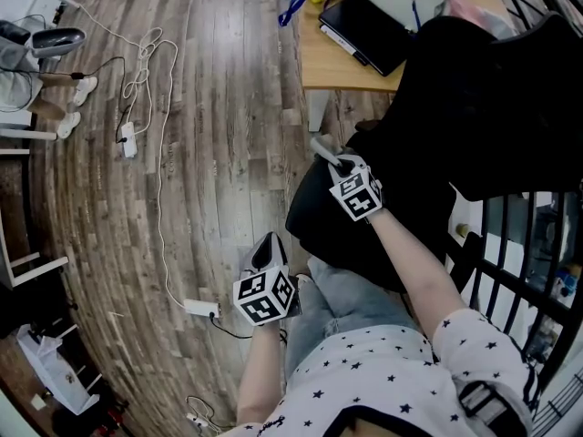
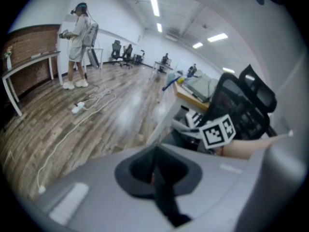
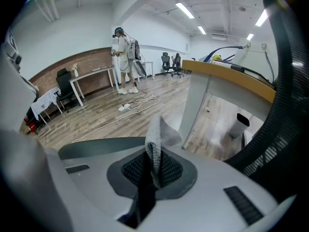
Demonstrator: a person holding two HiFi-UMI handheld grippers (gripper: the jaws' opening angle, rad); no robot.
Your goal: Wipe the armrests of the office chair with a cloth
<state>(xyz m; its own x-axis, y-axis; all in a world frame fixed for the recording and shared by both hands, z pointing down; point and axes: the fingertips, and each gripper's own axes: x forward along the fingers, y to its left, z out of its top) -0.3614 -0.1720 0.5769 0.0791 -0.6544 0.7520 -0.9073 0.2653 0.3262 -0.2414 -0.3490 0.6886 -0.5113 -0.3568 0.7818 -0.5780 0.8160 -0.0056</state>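
Note:
In the head view the black office chair [image 1: 474,107] fills the right side, its seat [image 1: 364,244] just ahead of my knees. My right gripper [image 1: 333,164] is shut on a grey cloth [image 1: 322,147] at the chair's left edge. In the right gripper view the cloth [image 3: 157,139] stands up from the shut jaws of that gripper [image 3: 153,174]. A dark curved armrest [image 3: 96,147] lies just beyond them, and the mesh chair back [image 3: 286,105] is to their right. My left gripper [image 1: 270,251] hangs lower left over the floor, away from the chair, shut with nothing held [image 2: 157,178].
A wooden desk [image 1: 321,66] with a black laptop [image 1: 366,29] stands behind the chair. Cables [image 1: 146,62] and a power strip [image 1: 200,309] lie on the plank floor. A black rack [image 1: 519,271] is at the right. Another person [image 2: 78,37] stands far off.

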